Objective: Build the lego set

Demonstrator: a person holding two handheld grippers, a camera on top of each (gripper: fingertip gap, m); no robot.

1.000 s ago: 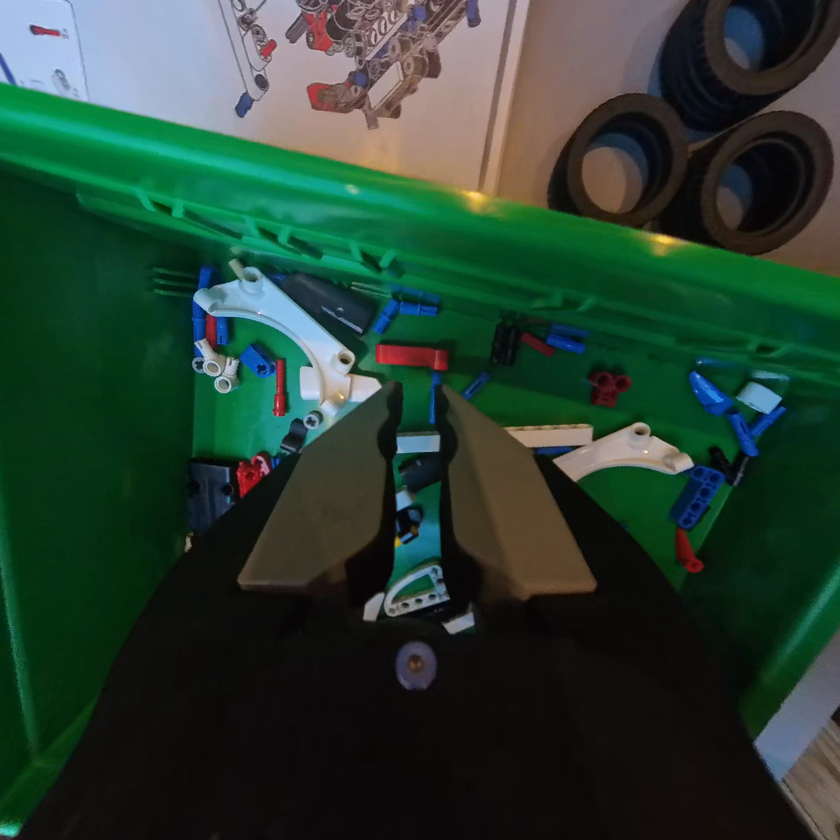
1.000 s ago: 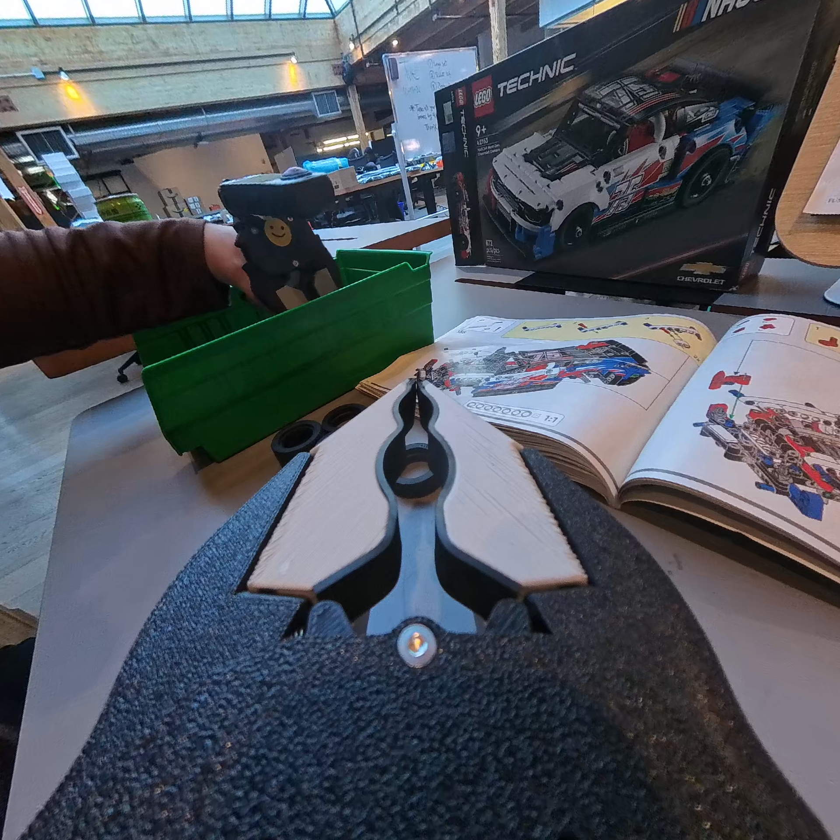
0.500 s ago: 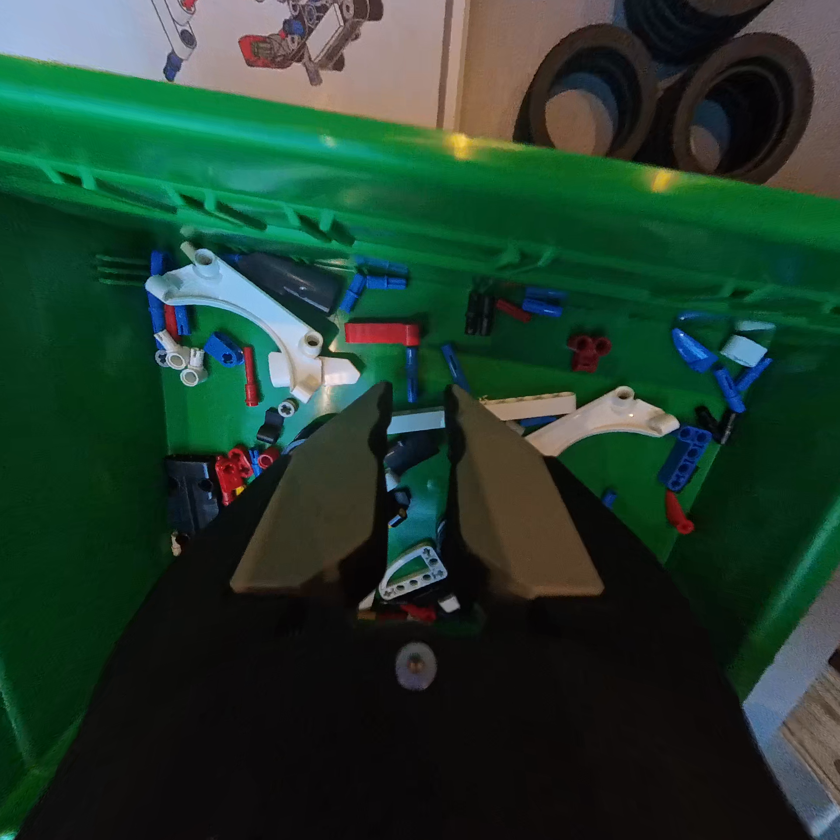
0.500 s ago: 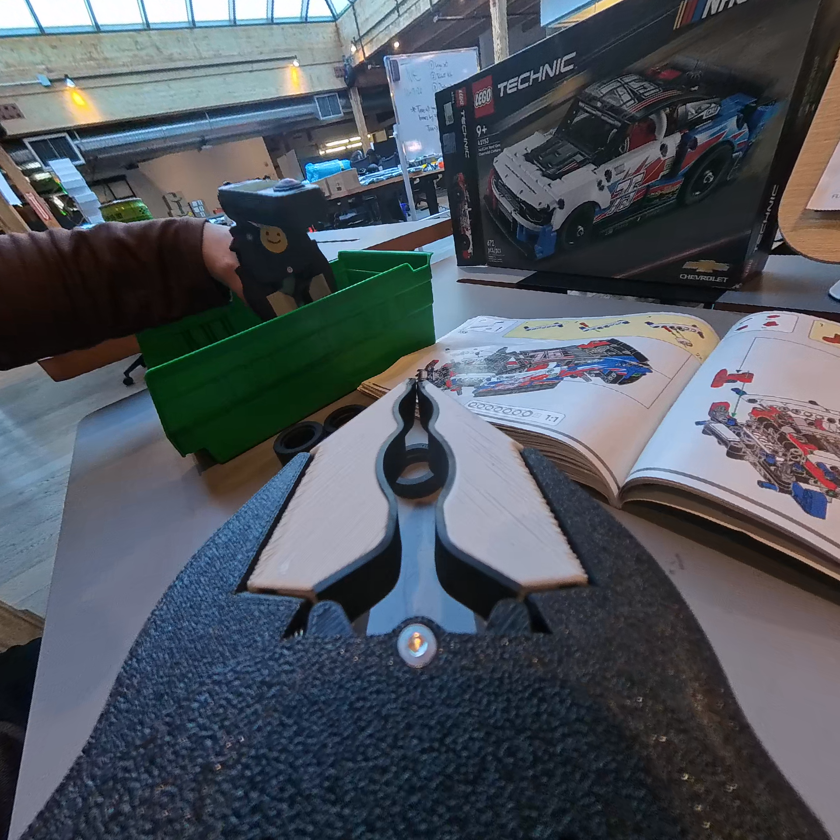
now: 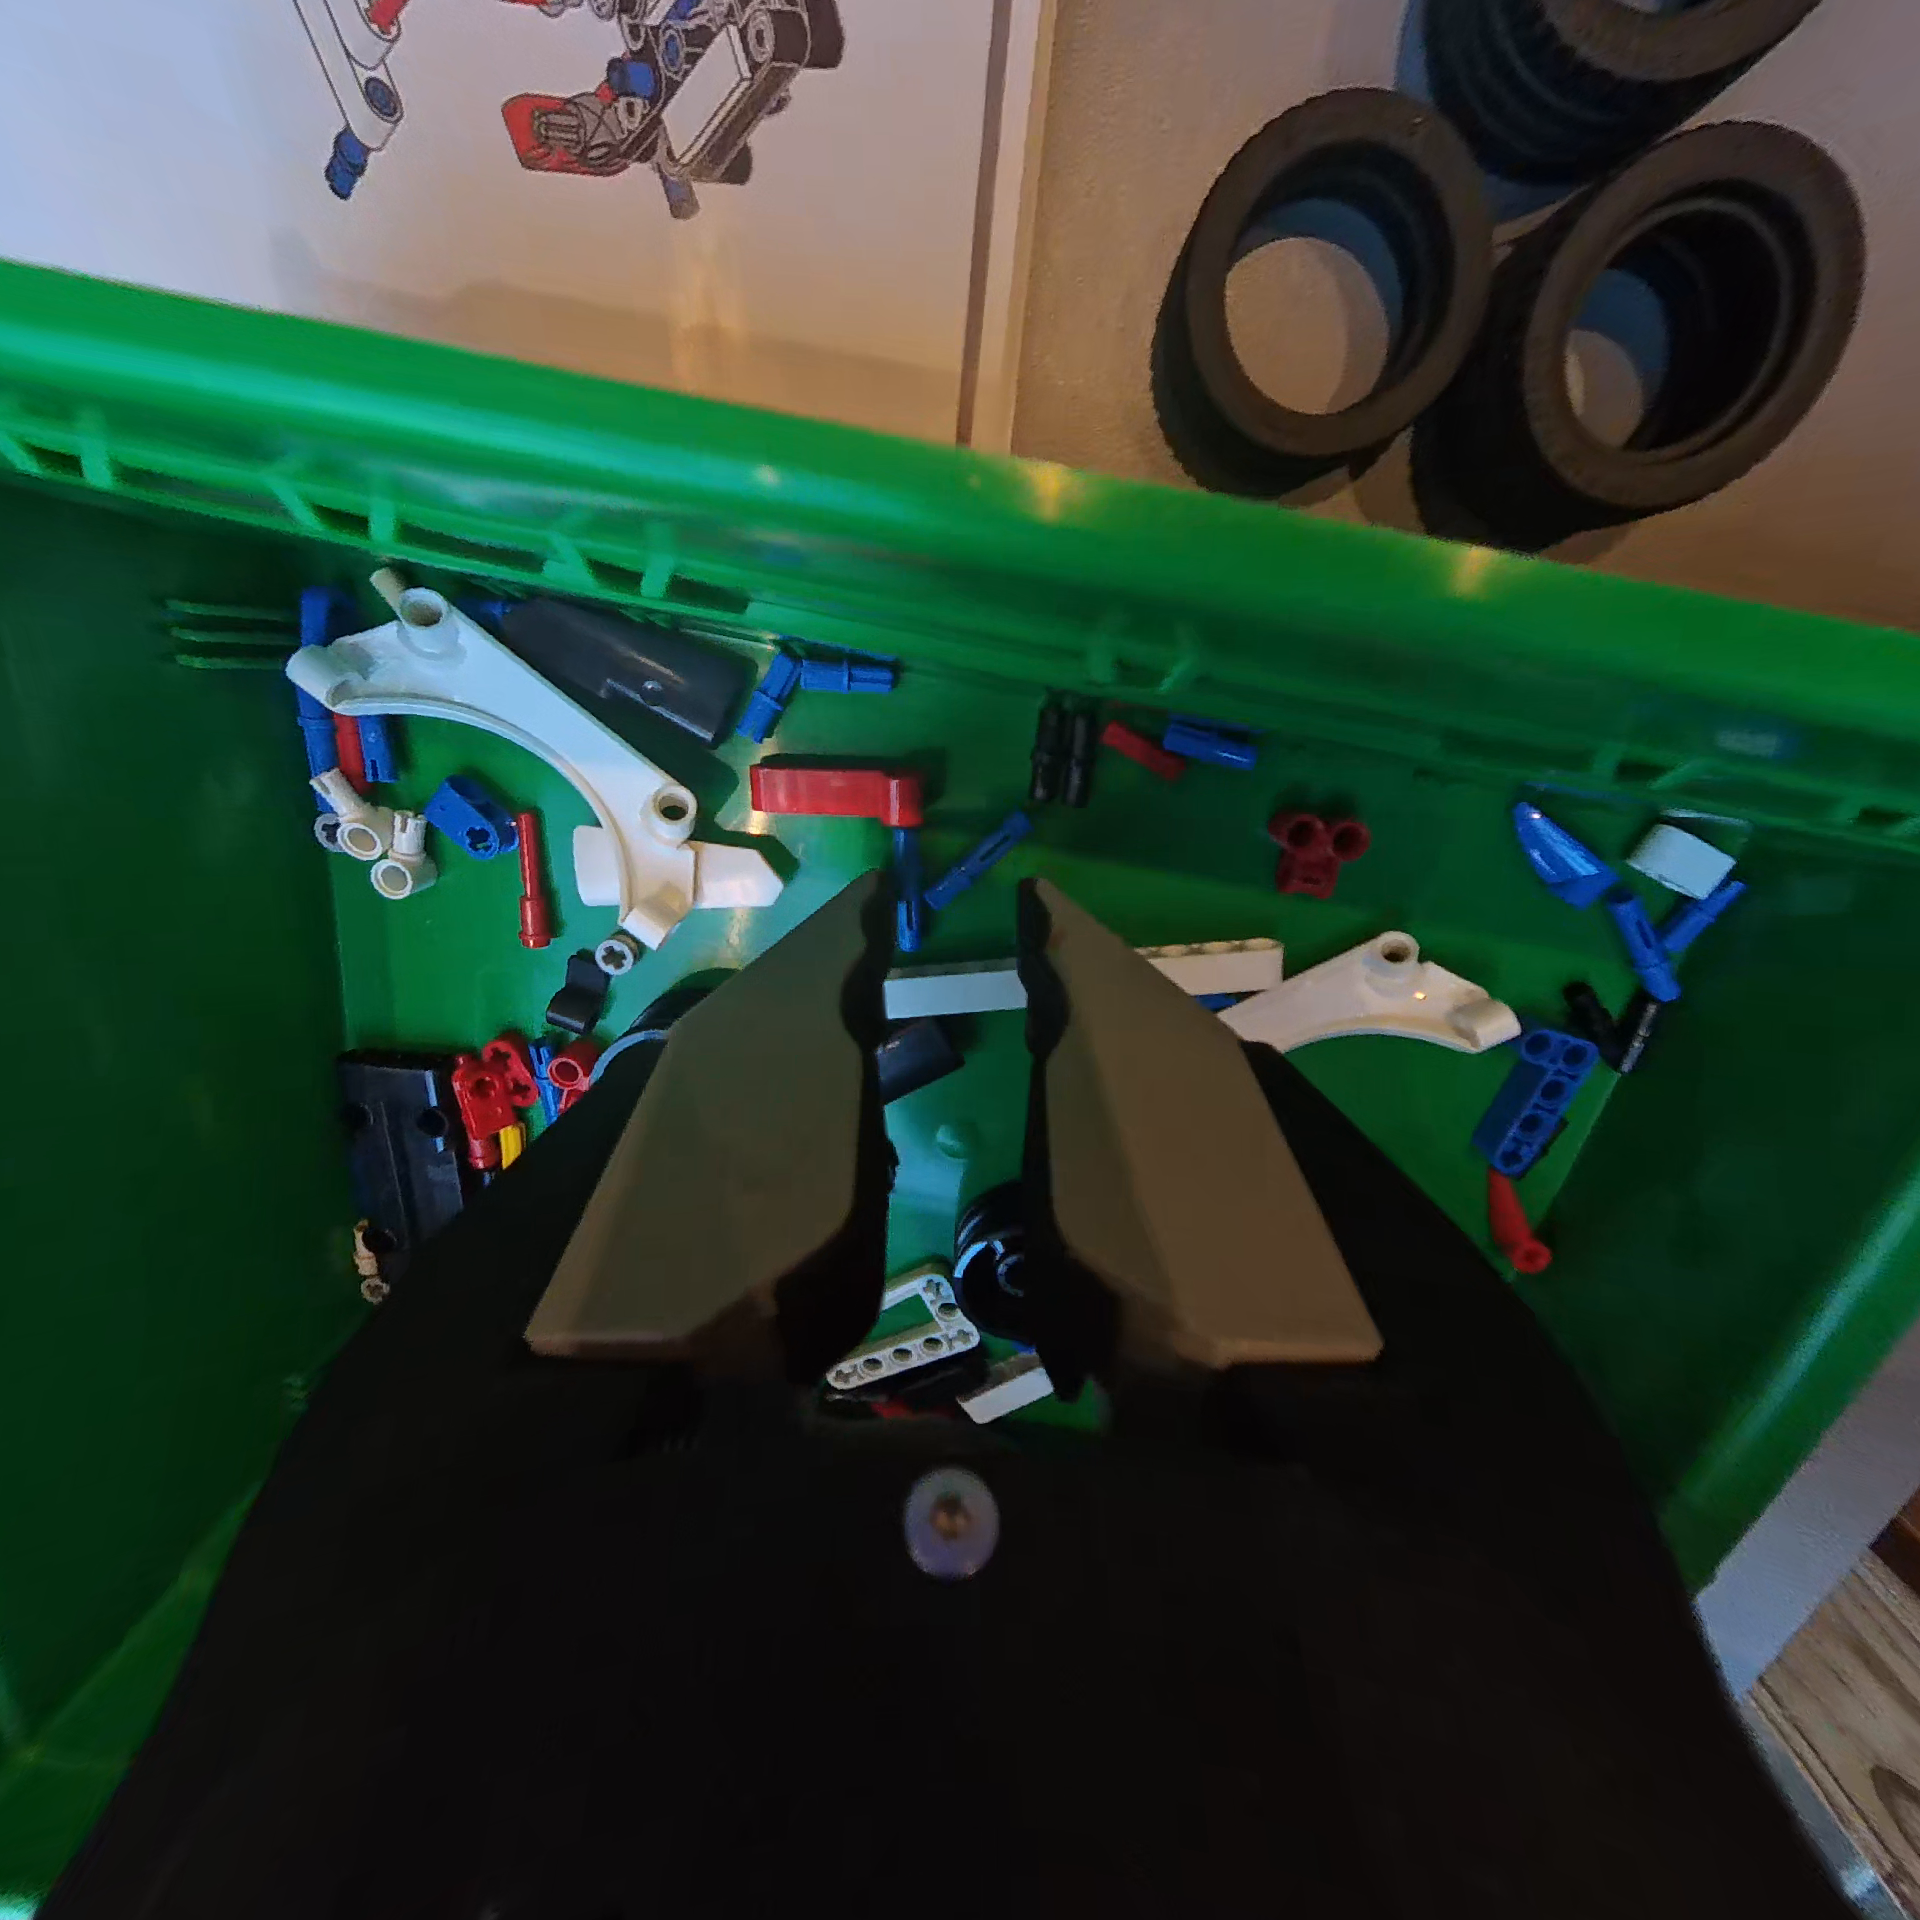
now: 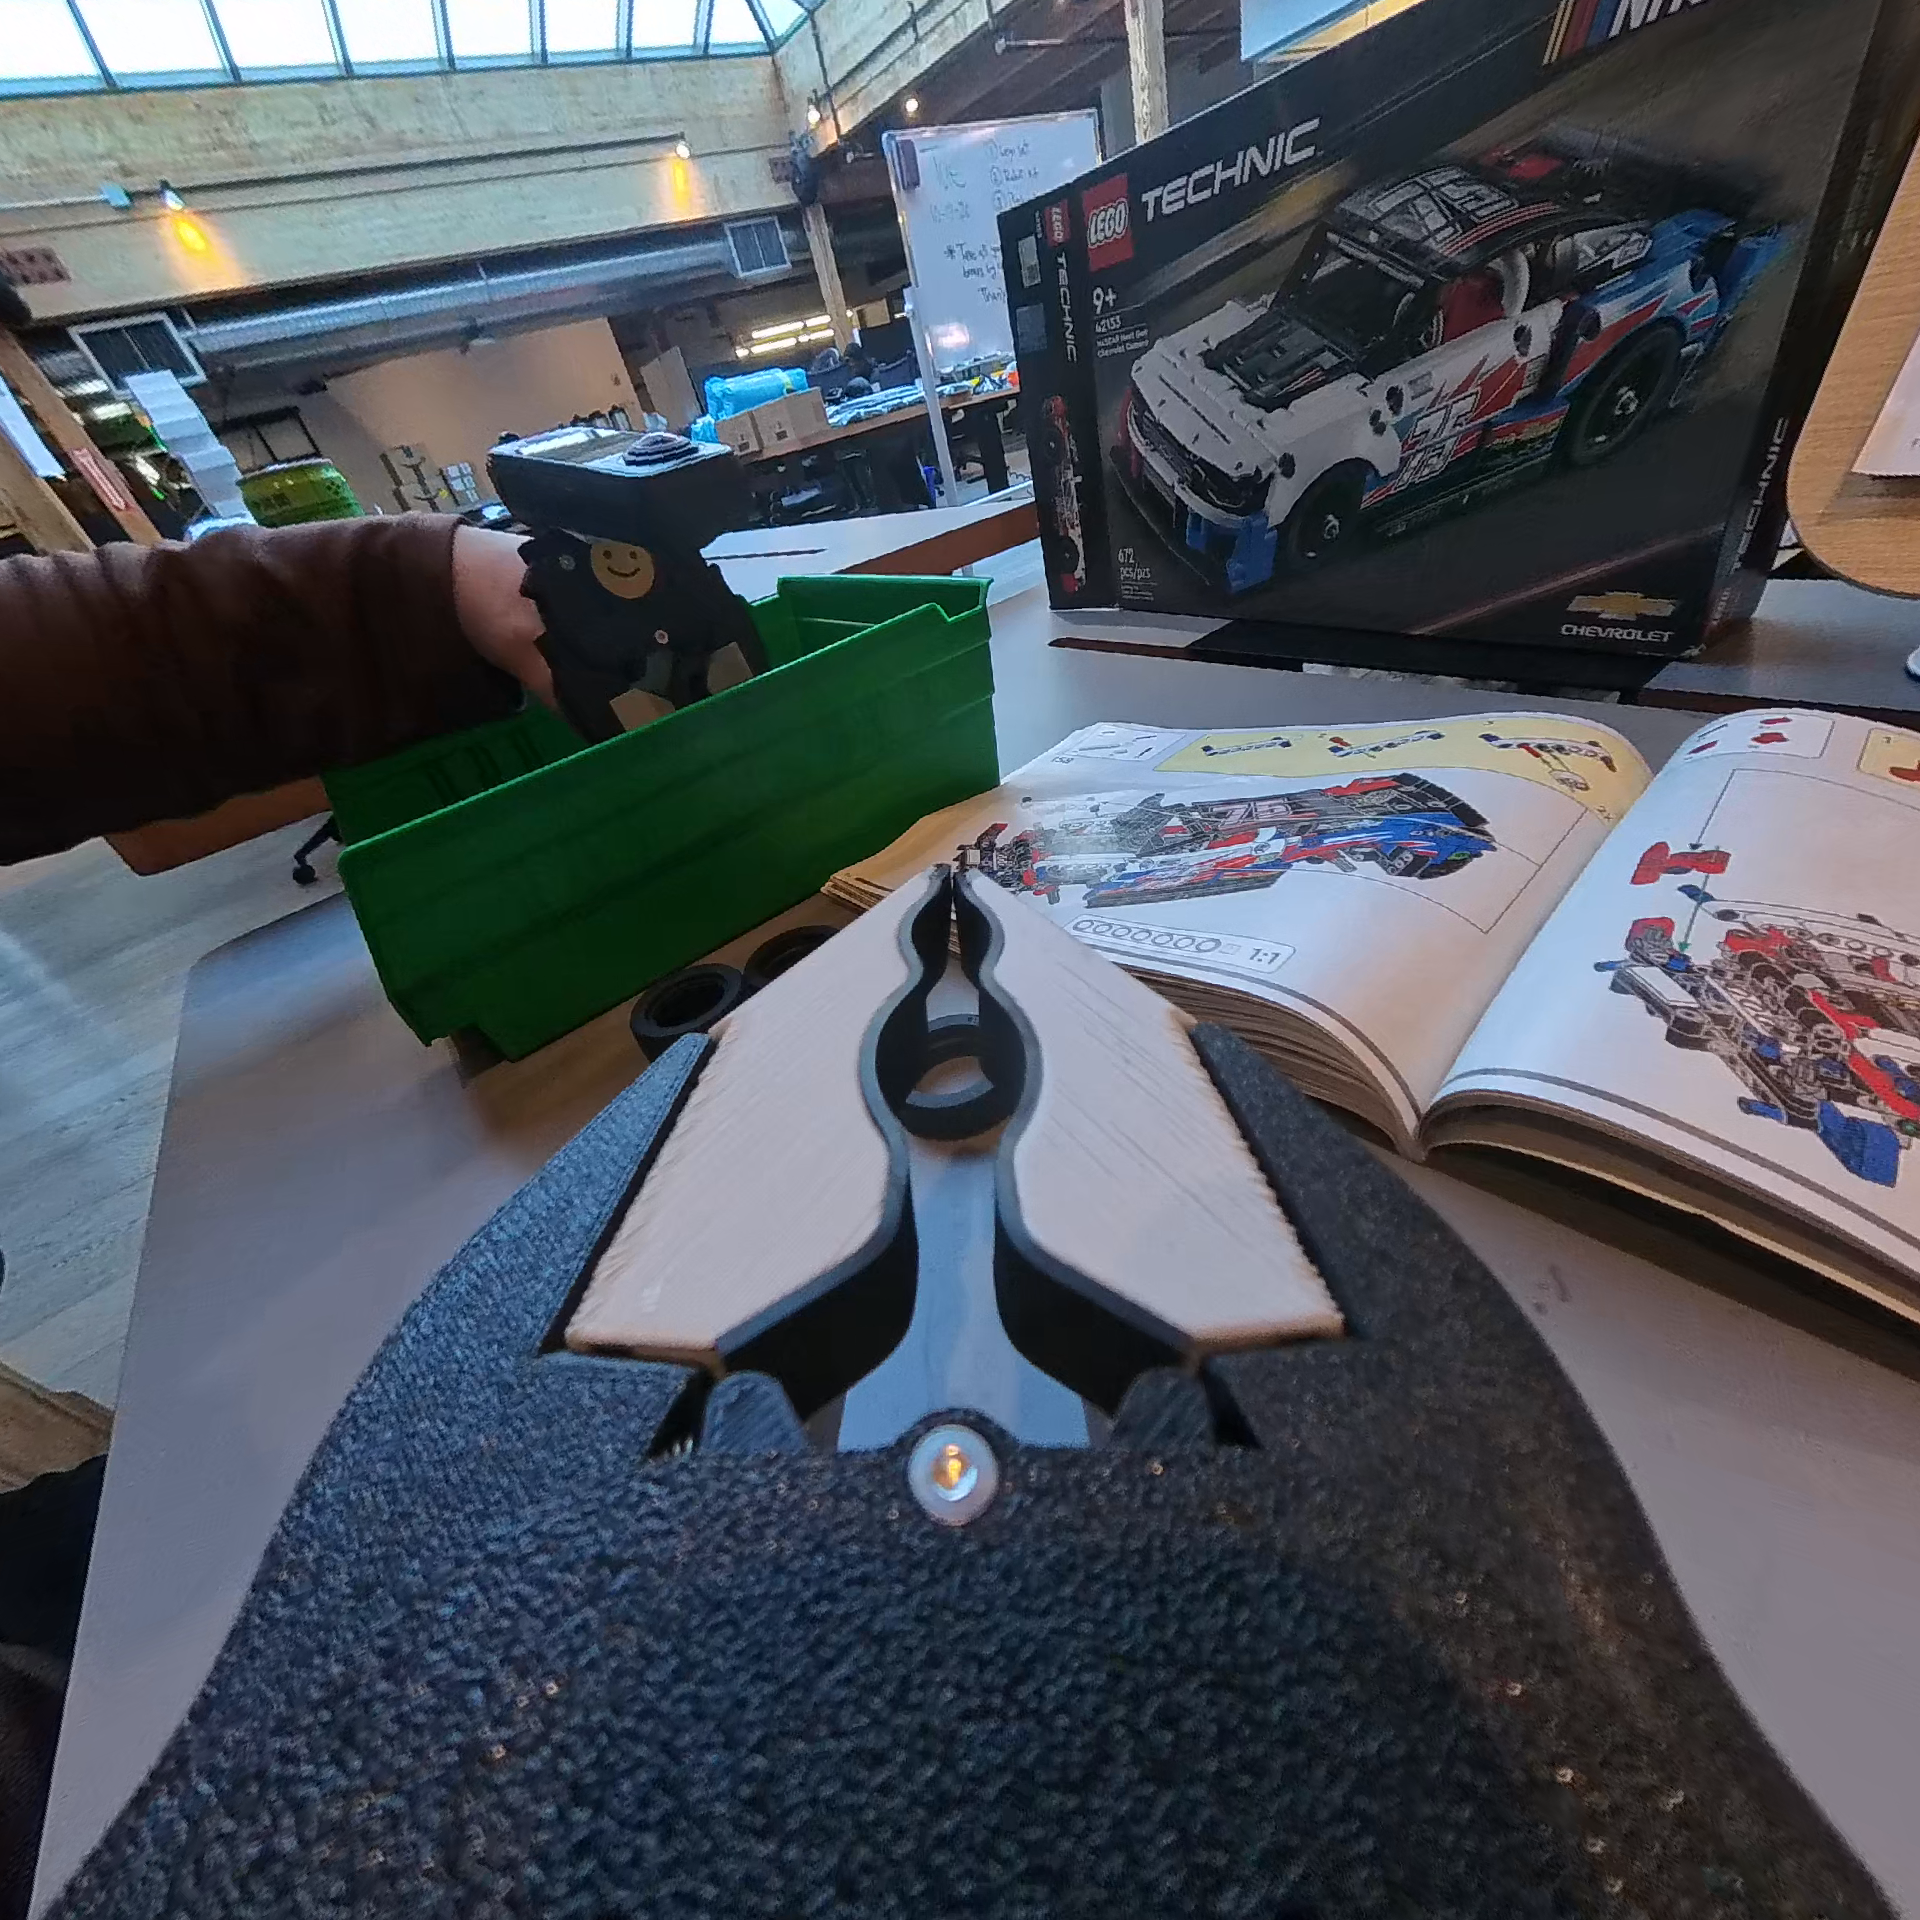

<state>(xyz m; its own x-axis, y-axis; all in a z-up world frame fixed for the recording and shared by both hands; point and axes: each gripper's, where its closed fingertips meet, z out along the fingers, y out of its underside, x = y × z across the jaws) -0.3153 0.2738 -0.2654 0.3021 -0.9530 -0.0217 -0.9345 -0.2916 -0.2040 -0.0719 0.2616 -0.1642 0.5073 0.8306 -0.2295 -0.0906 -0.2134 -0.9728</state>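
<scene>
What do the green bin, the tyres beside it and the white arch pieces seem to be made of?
Green bin: looks like moulded hard plastic, glossy, with bright highlights on its rim and ribs under it.
Tyres: probably rubber, matte black, with no shine and fine tread on the edge.
White arch pieces: smooth glossy plastic, with sharp moulded holes and pegs.

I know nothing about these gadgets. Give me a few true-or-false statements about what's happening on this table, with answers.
1. The left hand-held gripper is inside the green plastic bin. True.
2. The right hand-held gripper is open and empty. False: it is shut on a small black ring-shaped piece.
3. The open instruction booklet lies beside the bin. True.
4. The black rubber tyres lie inside the bin. False: they lie outside on the table.
</scene>
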